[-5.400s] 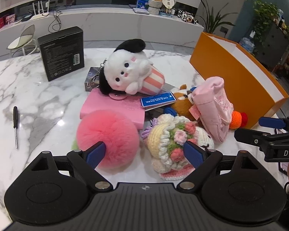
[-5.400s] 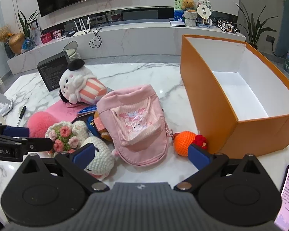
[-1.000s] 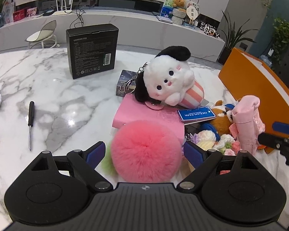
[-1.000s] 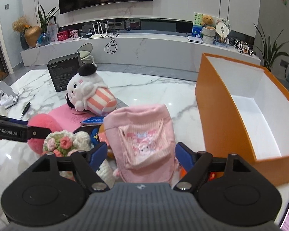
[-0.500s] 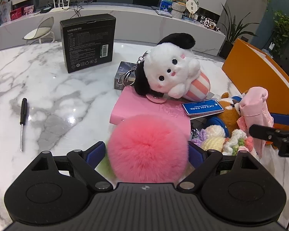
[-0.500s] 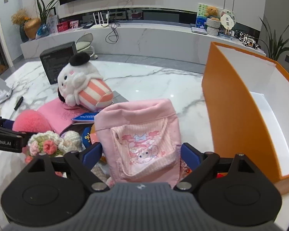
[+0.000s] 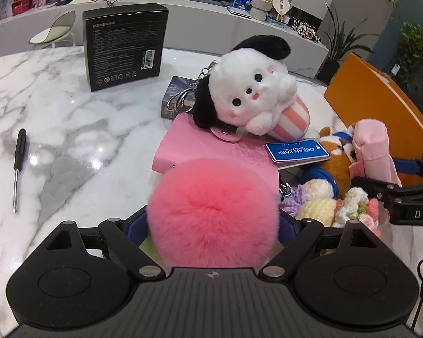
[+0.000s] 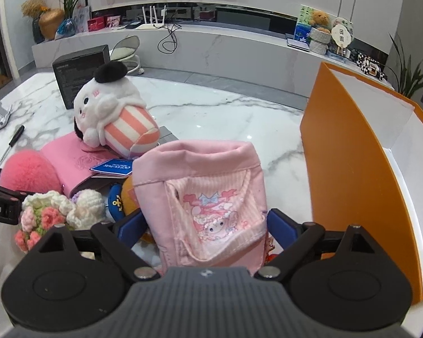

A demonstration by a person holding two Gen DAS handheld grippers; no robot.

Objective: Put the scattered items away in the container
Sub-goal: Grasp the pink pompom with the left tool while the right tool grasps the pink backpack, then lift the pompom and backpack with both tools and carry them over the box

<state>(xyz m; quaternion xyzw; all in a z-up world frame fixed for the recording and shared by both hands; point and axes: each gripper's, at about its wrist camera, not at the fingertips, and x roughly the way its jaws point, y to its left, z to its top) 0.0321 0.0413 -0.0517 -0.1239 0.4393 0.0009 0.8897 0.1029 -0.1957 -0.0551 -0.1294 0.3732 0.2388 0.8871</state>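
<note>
My left gripper (image 7: 213, 229) is shut on a fluffy pink pom-pom (image 7: 213, 211), its blue pads pressed into both sides. My right gripper (image 8: 207, 229) is shut on a pink fabric pouch (image 8: 208, 194) with a cartoon print, held upright. The orange box (image 8: 352, 169) with a white inside stands open to the right of the pouch. It also shows in the left wrist view (image 7: 380, 98). On the marble table lie a white plush dog in a striped cup (image 7: 253, 95), a pink notebook (image 7: 211, 146), a blue card (image 7: 296, 149) and a crochet flower bouquet (image 8: 50, 214).
A black carton (image 7: 124, 45) stands at the back left. A small black screwdriver (image 7: 18, 166) lies on the left of the table. An orange plush (image 7: 335, 155) and a small dark box (image 7: 180, 98) sit among the pile. A white counter runs behind the table.
Both grippers moved in and closed: the left one on the pink pom-pom, the right one on the pink pouch. The pouch now stands more upright.
</note>
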